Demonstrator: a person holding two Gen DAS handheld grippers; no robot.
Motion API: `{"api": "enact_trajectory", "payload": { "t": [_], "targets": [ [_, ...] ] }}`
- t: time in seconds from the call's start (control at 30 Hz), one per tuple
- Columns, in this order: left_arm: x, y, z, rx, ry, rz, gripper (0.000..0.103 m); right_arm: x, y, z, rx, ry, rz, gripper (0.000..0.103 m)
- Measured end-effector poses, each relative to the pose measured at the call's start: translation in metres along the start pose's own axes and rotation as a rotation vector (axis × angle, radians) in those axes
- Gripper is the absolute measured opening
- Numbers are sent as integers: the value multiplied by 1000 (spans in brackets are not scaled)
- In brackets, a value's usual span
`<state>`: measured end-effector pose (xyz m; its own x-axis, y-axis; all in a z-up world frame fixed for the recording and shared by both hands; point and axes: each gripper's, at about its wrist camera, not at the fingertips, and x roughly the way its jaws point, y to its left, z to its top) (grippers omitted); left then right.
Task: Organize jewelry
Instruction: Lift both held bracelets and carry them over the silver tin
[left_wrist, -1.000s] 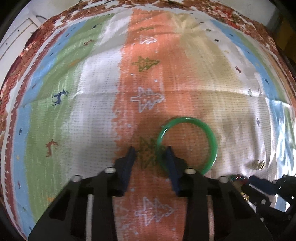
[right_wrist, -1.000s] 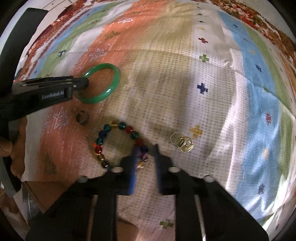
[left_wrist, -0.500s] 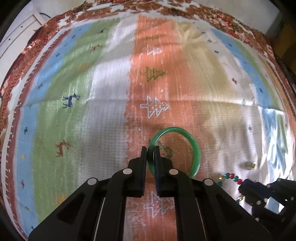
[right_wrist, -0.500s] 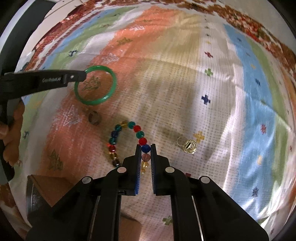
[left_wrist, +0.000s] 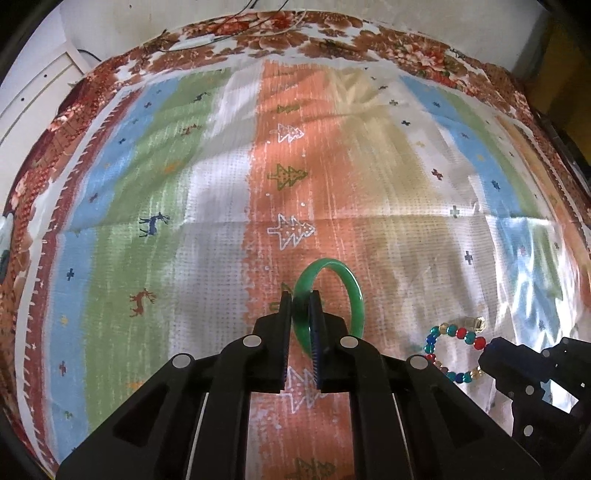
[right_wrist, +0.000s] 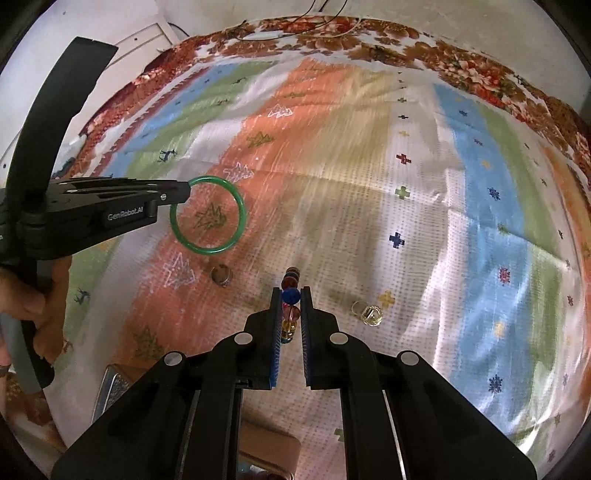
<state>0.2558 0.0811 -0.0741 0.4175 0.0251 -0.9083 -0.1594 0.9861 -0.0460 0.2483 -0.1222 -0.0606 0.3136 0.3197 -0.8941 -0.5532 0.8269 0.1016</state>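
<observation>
Striped cloth (left_wrist: 221, 229) covers the surface. Left claw (left_wrist: 300, 301) is clenched on the rim of the green bangle (left_wrist: 355, 295), held clear of the cloth. Right claw (right_wrist: 290, 293) is clenched on the beaded bracelet (right_wrist: 290, 284), likewise raised. Gold ring (right_wrist: 370, 314) and dark ring (right_wrist: 221, 275) lie on the cloth below.
</observation>
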Motion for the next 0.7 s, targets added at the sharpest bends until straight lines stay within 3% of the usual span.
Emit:
{"api": "enact_trajectory", "payload": {
  "t": [0.7],
  "targets": [
    [-38, -5, -9, -13, -56, -27, 9, -37, 0, -4, 32, -92, 18, 10]
  ]
}}
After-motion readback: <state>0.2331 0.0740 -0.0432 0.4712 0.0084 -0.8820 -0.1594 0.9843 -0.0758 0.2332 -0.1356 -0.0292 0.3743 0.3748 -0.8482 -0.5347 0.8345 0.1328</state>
